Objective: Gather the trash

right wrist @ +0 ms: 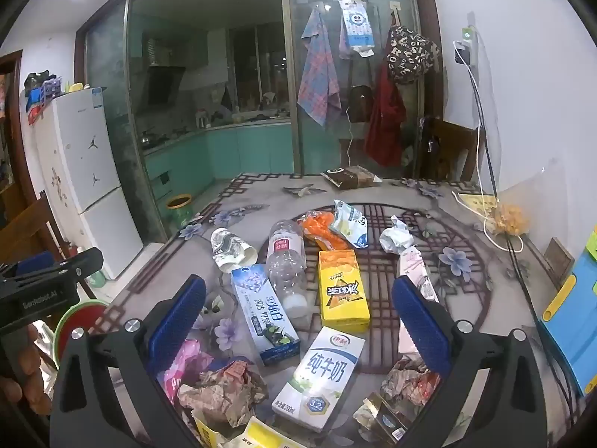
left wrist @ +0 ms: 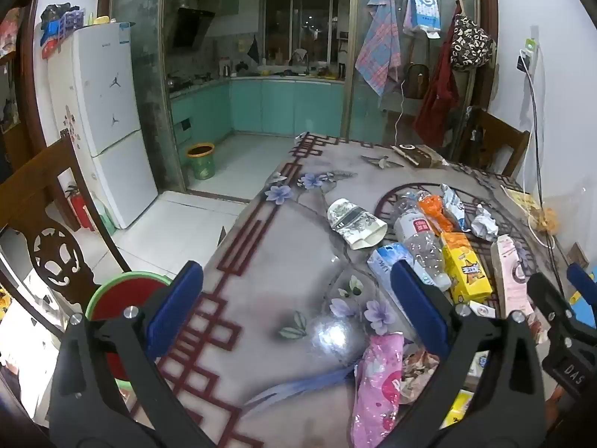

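Trash lies scattered on the patterned table [left wrist: 283, 261]. In the right wrist view I see a white milk carton [right wrist: 321, 377], a yellow drink box [right wrist: 341, 291], a blue-and-white toothpaste box [right wrist: 263, 313], a clear plastic bottle [right wrist: 287, 261], a crushed paper cup [right wrist: 231, 250], crumpled paper [right wrist: 224, 392] and a pink wrapper [right wrist: 183, 366]. My right gripper [right wrist: 298, 317] is open and empty, hovering above the cartons. My left gripper [left wrist: 298, 306] is open and empty over bare tabletop, left of the bottle [left wrist: 421, 239], with the pink wrapper [left wrist: 377, 384] below it.
A red and green round bin [left wrist: 127, 298] stands at the table's left edge beside a wooden chair [left wrist: 44, 224]. A green floor bin [left wrist: 201, 160] stands by the kitchen doorway. A white fridge [left wrist: 104, 119] is on the left. A cable [right wrist: 485, 186] and a blue board [right wrist: 574, 321] lie at the right.
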Demonstrator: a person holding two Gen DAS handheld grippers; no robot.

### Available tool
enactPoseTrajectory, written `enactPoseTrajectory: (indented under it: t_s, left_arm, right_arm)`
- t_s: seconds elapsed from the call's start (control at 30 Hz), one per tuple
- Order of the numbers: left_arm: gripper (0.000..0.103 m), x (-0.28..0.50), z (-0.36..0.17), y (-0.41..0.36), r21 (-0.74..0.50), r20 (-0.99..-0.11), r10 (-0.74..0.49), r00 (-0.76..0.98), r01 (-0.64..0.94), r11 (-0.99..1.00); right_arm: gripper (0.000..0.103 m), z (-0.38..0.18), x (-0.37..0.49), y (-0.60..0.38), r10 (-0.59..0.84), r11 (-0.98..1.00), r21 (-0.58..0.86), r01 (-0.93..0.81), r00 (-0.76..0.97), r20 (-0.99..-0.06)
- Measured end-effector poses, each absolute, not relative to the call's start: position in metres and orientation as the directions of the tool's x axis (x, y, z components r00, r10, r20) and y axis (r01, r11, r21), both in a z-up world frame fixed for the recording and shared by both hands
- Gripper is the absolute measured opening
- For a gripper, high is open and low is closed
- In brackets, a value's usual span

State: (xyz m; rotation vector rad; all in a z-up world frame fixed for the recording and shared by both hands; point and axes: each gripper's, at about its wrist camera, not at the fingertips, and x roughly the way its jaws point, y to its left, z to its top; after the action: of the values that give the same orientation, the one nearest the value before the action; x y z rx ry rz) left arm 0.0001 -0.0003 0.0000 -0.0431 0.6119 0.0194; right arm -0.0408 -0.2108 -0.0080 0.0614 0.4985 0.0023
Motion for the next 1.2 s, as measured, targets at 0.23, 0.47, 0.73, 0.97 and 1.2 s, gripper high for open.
enactPoseTrajectory:
  t_s: [0.23,0.47,0.73,0.97,1.2]
  left_arm:
    - [0.099,0.0021,0.0007,-0.0034,0.004,-0.583,0.027,0.812,-0.03,1.0]
    - [0.099,-0.0018,0.001,-0.0004,0.004,-0.572,0.027,0.82,-0.03,1.0]
    - [0.099,-0.001,-0.0008,-0.0002,0.005,-0.572,0.03,0.819,-0.032,0.999]
    - [0.099,-0.0012,-0.0017,0.0,0.007,-0.572,0.031,0.82,-0.033,0.999]
    - [0.099,-0.0017,-0.003,0.0009,0.007,-0.573,0.031,0.819,-0.033,0.999]
  right_arm:
    - [0.096,-0.0092,-0.04,-0.2134,0.025,0.997,0.076,0.013,0.879,-0.476]
    - [0.096,-0.0089,-0.042,-0.212,0.028,0.997,0.074,0.009,0.876,-0.481]
    - [0.096,-0.0104,-0.0401,-0.214,0.028,0.996,0.087,0.016,0.873,-0.487]
    - [0.096,-0.0114,-0.0393,-0.2147,0.029,0.996,0.088,0.016,0.871,-0.49]
    - [0.096,-0.0142,-0.0393,-0.2157,0.028,0.996,0.086,0.017,0.871,-0.491]
